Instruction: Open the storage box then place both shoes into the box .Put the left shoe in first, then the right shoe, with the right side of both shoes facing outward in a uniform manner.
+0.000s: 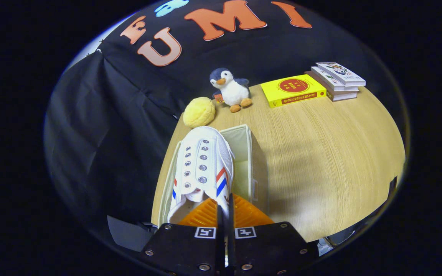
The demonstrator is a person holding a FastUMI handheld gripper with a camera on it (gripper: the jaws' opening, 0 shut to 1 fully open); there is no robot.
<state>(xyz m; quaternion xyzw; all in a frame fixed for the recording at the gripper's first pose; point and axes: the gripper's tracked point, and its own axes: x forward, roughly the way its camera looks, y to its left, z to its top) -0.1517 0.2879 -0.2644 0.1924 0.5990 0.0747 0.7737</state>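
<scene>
Gripper (225, 214) fingers pinched on white shoe (202, 165); over open box (244, 153)

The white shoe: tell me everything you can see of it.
The white shoe looks like canvas, with two rows of metal eyelets, no laces visible, and red and blue stripes on both sides. It hangs toe away from the gripper, over the open cream box, its heel-side upper pinched between the closed fingers.
</scene>
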